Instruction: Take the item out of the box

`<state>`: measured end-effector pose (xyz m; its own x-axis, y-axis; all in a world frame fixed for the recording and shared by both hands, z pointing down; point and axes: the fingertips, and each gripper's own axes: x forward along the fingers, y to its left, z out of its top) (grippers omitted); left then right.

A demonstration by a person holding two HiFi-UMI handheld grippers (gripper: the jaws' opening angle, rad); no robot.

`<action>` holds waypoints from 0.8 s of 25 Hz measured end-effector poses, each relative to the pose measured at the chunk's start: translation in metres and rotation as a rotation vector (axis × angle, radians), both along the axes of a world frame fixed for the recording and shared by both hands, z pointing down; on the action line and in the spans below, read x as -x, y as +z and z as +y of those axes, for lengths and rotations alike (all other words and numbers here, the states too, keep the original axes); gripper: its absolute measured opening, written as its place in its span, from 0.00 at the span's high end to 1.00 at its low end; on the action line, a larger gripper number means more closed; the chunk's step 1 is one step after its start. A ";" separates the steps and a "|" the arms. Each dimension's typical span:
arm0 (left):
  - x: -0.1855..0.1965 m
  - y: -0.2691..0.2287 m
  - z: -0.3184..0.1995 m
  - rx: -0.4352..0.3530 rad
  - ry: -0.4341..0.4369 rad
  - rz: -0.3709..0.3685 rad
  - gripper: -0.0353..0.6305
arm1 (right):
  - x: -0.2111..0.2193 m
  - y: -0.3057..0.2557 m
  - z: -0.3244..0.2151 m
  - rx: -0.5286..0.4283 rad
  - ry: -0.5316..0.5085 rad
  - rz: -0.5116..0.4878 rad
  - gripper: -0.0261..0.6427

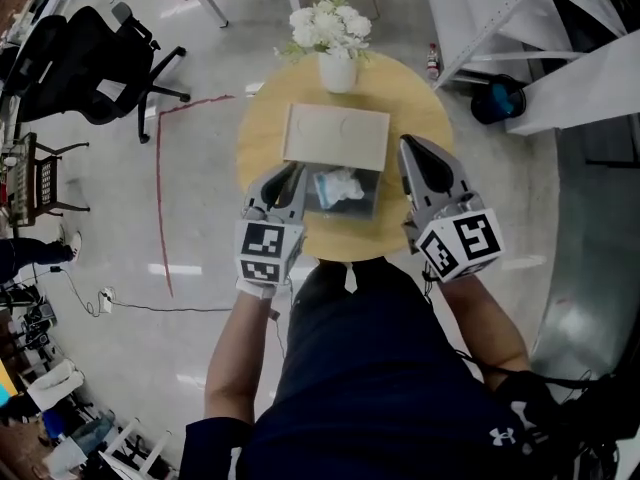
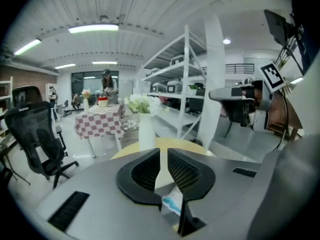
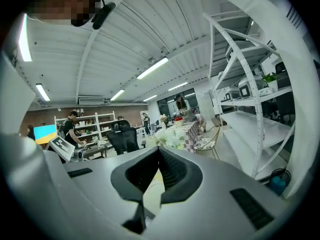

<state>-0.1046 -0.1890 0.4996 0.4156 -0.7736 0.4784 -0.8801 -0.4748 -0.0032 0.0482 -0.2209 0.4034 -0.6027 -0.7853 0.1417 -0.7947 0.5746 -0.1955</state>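
Item (image 1: pixel 340 186) lies untaken in the open box (image 1: pixel 335 136) mid-tabletop (image 1: pixel 405 98). The left gripper (image 1: pixel 290 175), jaws narrowly apart and empty, nears it; the right gripper (image 1: pixel 409 150) waits, jaws together.

So the left gripper (image 2: pixel 163 151) fills the bottom here, grey body with black ribbed pads (image 2: pixel 186 170), jaws a narrow slit apart and nothing pinched in it. Through the slit there's pale cardboard of the box (image 2: pixel 161 178), and lower down a white packet with blue print (image 2: pixel 172 203). Behind that is the round yellow tabletop (image 2: pixel 192 146), with a white vase (image 2: pixel 146 131) of white flowers (image 2: pixel 141 104) at its far edge. The right gripper (image 2: pixel 215 94) hangs off to the right, well apart. Farther back there's a checked table (image 2: pixel 100 120), a black office chair (image 2: pixel 35 136) and white shelving (image 2: pixel 186 79).
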 end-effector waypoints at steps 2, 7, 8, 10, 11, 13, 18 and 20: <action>-0.010 0.014 -0.001 0.037 0.080 -0.020 0.86 | -0.002 0.005 0.000 0.012 0.018 0.006 0.94; -0.026 0.045 0.000 0.094 0.214 -0.076 0.82 | -0.011 0.017 0.003 0.045 0.066 0.010 0.94; -0.029 0.052 0.000 0.114 0.232 -0.079 0.80 | -0.014 0.020 0.003 0.052 0.076 0.010 0.94; -0.033 0.069 0.003 0.170 0.268 -0.084 0.77 | -0.018 0.025 0.004 0.065 0.096 0.006 0.94; -0.034 0.078 0.005 0.201 0.287 -0.091 0.76 | -0.020 0.027 0.004 0.070 0.102 0.005 0.94; -0.035 0.096 0.011 0.254 0.324 -0.122 0.75 | -0.022 0.030 0.003 0.079 0.114 0.000 0.94; -0.038 0.134 0.020 0.341 0.398 -0.200 0.75 | -0.029 0.036 0.001 0.097 0.140 -0.004 0.94; -0.040 0.142 0.023 0.366 0.424 -0.219 0.75 | -0.032 0.038 0.001 0.104 0.148 -0.003 0.94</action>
<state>-0.0645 -0.1662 0.6412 0.5135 -0.3308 0.7918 -0.6107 -0.7890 0.0664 0.0804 -0.2201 0.4414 -0.4819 -0.8467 0.2254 -0.8686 0.4278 -0.2500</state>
